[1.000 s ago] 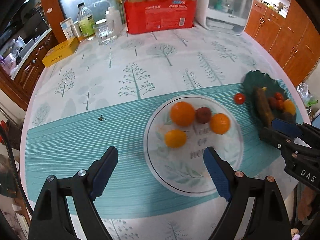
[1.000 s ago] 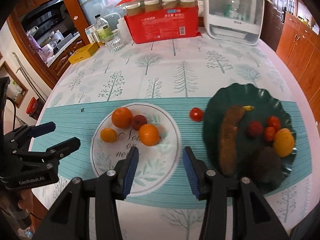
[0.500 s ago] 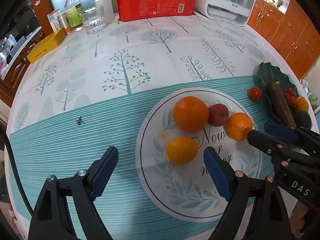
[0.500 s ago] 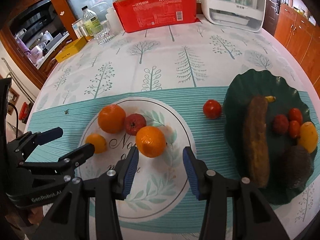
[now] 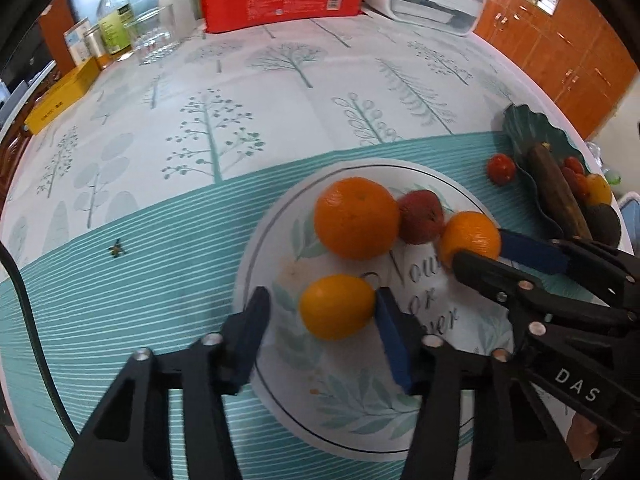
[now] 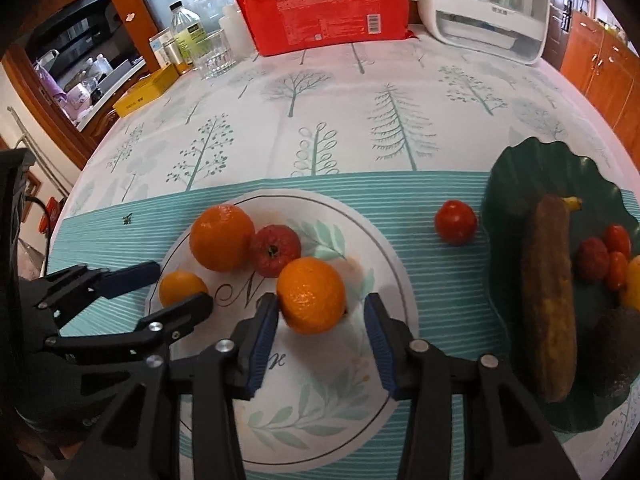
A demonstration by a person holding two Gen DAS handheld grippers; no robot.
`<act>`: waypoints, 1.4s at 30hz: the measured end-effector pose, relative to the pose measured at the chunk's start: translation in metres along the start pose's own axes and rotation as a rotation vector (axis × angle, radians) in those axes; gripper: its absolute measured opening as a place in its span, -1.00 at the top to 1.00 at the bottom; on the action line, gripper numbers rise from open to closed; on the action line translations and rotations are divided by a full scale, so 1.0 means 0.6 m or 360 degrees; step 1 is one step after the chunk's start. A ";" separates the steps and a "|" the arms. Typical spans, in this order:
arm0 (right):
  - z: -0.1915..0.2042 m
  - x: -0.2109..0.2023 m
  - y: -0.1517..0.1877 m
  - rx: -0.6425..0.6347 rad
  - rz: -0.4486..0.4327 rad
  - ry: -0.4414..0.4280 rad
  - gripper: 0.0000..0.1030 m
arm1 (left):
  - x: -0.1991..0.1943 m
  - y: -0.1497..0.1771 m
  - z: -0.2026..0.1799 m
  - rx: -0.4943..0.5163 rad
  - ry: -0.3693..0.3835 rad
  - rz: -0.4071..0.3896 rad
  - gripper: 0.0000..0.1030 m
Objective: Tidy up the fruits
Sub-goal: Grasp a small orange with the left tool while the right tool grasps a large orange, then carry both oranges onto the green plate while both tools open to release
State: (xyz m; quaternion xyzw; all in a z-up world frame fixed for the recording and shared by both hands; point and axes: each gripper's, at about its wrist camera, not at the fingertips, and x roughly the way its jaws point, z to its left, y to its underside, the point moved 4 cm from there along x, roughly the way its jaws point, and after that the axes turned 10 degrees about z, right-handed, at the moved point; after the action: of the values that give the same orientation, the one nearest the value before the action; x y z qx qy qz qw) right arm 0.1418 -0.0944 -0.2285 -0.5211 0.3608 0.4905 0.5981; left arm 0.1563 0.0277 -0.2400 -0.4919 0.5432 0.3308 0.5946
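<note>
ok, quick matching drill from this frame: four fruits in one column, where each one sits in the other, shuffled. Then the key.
Things:
1. small yellow-orange citrus
2. red tomato
3. brown overripe banana
4. medium orange

Places:
A. in the dark green dish
B. between the closing jaws of the left gripper, on the white plate
C. on the cloth between the two dishes
D. between the closing jaws of the right gripper, on the white plate

Pairs: 1-B, 2-C, 3-A, 4-D
</note>
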 end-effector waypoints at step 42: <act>-0.175 -0.246 0.044 0.0074 -0.0188 0.0184 0.36 | -0.210 -0.034 -0.271 0.0315 0.0065 -0.0262 0.34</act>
State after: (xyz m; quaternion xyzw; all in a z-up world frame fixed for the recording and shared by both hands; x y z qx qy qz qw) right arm 0.0864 -0.2284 -0.1173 -0.5549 0.3746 0.4151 0.6160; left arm 0.0992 -0.1140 -0.1008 -0.4803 0.5430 0.2156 0.6542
